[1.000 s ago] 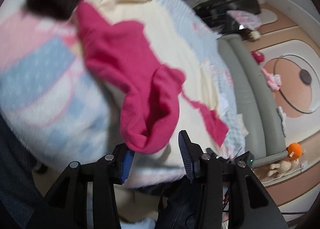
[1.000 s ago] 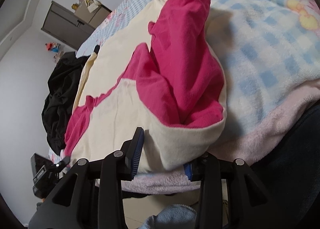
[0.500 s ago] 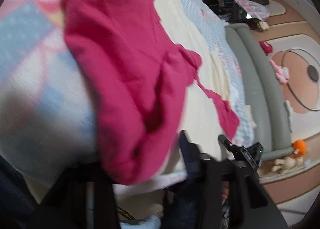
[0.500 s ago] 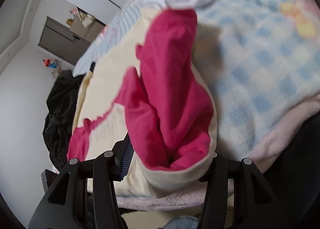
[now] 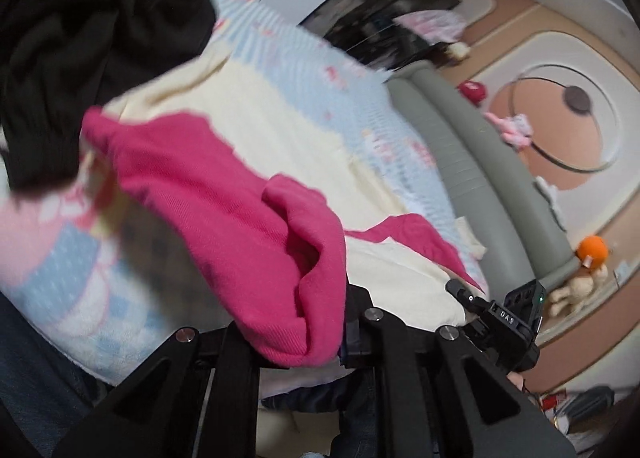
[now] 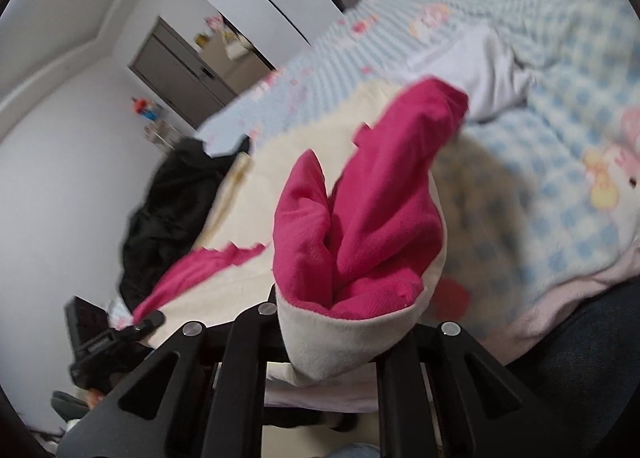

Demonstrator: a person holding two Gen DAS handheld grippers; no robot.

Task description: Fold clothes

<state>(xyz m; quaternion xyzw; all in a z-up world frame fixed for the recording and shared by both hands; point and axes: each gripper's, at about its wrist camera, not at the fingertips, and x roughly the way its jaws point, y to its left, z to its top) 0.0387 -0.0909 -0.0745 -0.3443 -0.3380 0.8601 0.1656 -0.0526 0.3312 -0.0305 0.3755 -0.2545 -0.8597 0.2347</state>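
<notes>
A cream and magenta garment (image 5: pixel 280 146) lies spread over the bed. In the left wrist view my left gripper (image 5: pixel 296 334) is shut on a magenta cuff (image 5: pixel 288 286), which bunches over the hidden fingertips. The other gripper's body (image 5: pixel 508 322) shows at the lower right there. In the right wrist view my right gripper (image 6: pixel 344 342) is shut on the garment's cream hem and magenta sleeve (image 6: pixel 360 258), lifted above the bedding. The left gripper's body (image 6: pixel 104 342) appears at the lower left, by the other magenta sleeve (image 6: pixel 192 270).
The bed wears a blue checked blanket (image 6: pixel 560 162) with pink cartoon prints. A black garment (image 5: pixel 80 38) is heaped at one end and a white one (image 6: pixel 484 70) lies further up. A grey padded bed edge (image 5: pixel 472 186) and toys (image 5: pixel 592 254) lie beyond.
Both grippers went from open around the fabric to shut on it. Both have raised the gripped cuff and hem off the blanket, and the views have swung upward.
</notes>
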